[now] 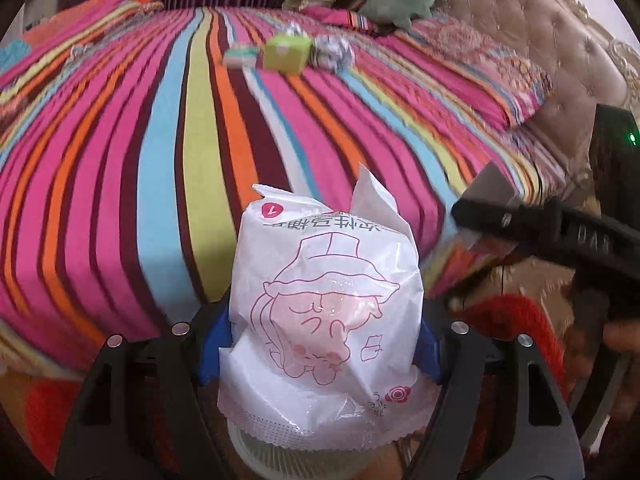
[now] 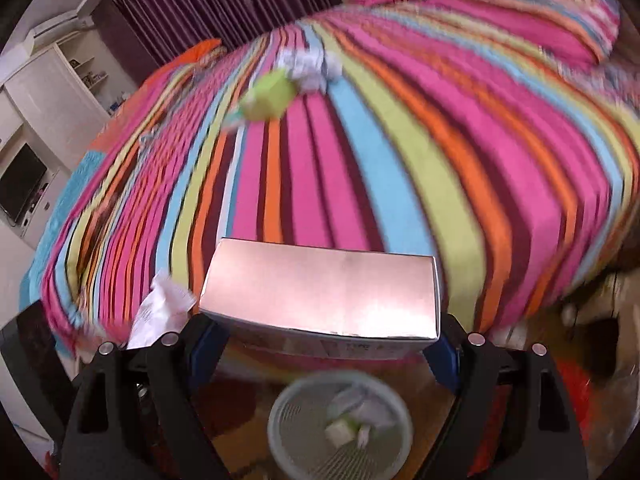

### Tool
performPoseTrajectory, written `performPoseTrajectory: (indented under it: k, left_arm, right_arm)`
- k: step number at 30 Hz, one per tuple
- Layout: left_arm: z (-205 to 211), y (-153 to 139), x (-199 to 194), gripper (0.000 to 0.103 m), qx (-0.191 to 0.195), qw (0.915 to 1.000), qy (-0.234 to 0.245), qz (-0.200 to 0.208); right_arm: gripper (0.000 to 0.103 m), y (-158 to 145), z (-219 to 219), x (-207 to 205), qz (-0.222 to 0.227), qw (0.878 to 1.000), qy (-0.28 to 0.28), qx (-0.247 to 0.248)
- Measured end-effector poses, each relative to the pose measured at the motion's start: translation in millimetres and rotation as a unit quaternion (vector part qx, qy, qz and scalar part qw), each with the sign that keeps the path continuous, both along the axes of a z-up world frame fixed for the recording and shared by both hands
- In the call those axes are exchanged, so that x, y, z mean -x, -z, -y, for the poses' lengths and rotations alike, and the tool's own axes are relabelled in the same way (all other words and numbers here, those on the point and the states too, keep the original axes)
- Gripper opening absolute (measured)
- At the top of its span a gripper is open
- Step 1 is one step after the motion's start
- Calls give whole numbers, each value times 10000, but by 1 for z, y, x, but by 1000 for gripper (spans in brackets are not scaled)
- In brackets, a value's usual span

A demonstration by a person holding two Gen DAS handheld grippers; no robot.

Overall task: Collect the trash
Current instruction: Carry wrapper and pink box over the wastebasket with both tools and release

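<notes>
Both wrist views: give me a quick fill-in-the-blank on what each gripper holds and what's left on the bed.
1. The left gripper is shut on a white ____ printed with a pink cartoon.
2. The right gripper holds a pinkish box above the mesh ____.
3. A ____ box lies on the striped bedspread beside crumpled paper.

Missing words: bag; wastebasket; green

White cartoon-printed wrapper [image 1: 324,312] held above mesh bin [image 2: 340,424], pink box [image 2: 320,300] likewise
</notes>
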State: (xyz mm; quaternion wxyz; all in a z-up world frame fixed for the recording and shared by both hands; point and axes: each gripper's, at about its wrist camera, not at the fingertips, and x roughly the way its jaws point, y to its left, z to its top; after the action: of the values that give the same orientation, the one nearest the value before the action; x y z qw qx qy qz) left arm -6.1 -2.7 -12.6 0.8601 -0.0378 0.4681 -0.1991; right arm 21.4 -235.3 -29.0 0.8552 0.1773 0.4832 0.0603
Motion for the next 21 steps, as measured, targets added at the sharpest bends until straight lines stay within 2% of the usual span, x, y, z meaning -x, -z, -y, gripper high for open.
performPoseTrajectory:
  k: [5,8,9,14,17,18,21]
  left_arm:
    - [5,41,16,72,-364,9964,64,-762]
    - [11,61,16,72,-627,9919,118,-1102]
    - [13,70,15,72,-675,9891,131,-1300]
    - [21,96,11,72,-1058,9783,217,-1769]
    - [21,123,5,72,-1236,9653,155,-2294]
    - [22,129,3,72,-1267,9616,116,-2430]
    - [17,159,-4,72,-1303,9440,-109,-3029]
  right_arm:
    - [80,46,-20,11,-802,9963,-279,-103]
    - [80,80,-24,11,-1431,9891,-313,-155]
    - [80,87,-22,11,-1590,9866,-260,-254]
    - [80,105,-11,10,-2035,9778,6,-499]
    - [80,127,-4,8,-2491,9656,210,-714]
    - [80,142,0,7,-2786,9561,340,-844]
    - [80,166,4,23,-3190,9410,552,-986]
